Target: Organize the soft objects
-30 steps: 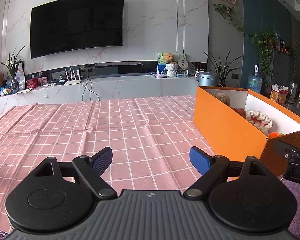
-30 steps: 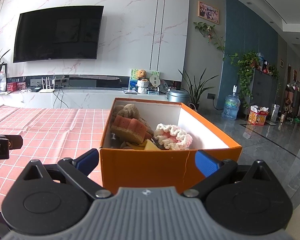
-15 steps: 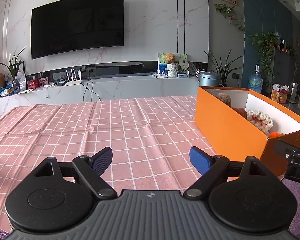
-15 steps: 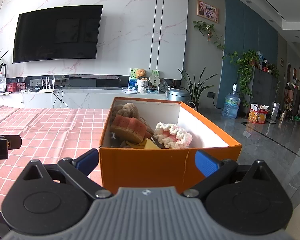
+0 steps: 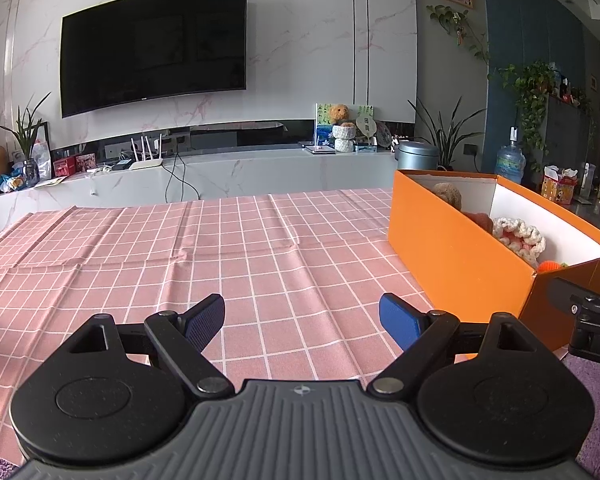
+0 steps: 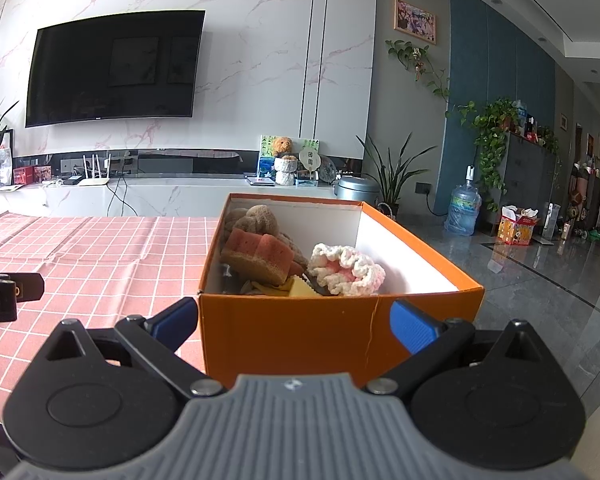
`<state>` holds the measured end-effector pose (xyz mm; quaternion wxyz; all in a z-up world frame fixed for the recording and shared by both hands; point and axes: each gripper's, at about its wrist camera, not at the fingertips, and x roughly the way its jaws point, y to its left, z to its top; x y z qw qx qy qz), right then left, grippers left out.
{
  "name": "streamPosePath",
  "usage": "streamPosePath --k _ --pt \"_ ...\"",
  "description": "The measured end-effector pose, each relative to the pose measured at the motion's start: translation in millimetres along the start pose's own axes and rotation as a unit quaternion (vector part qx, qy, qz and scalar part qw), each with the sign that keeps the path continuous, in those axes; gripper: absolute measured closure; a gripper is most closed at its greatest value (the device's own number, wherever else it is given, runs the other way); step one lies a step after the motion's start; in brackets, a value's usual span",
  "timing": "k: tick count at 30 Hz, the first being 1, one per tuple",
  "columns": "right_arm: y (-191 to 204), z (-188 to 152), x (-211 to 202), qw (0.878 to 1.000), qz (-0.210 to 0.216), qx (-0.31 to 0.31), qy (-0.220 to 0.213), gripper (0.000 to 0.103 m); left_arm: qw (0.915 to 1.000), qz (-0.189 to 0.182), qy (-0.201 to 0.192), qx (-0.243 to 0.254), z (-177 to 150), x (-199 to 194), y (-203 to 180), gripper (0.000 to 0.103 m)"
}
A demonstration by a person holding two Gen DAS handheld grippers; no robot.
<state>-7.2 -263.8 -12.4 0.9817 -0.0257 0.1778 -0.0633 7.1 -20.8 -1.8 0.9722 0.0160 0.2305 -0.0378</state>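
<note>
An orange box (image 6: 300, 332) fills the lower centre of the right wrist view, standing on a pink checked cloth (image 6: 80, 256) and blocking the space ahead of the right gripper (image 6: 294, 320), whose blue fingers (image 6: 414, 326) are spread wide to either side of the box's near wall, gripping nothing. Inside lie a brown plush toy (image 6: 256, 218), an orange sponge (image 6: 260, 254) and a white-and-pink crocheted piece (image 6: 346, 270).

The left gripper (image 5: 302, 318), also wide and empty, hangs over bare cloth (image 5: 180, 248) at lower centre, the box (image 5: 456, 256) at right.

Against the frames a second ago, almost nothing has changed; the views shift only slightly.

Only the right view looks into the box from its near end; the left view shows its long side and the open cloth. A television (image 5: 152, 48) hangs at upper left.
</note>
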Motion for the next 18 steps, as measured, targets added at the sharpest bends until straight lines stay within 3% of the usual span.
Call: streamPosePath --k 18 --pt "0.0 -2.2 4.6 1.0 0.001 0.005 0.005 0.003 1.0 -0.001 0.0 0.003 -2.7 0.9 -1.0 0.001"
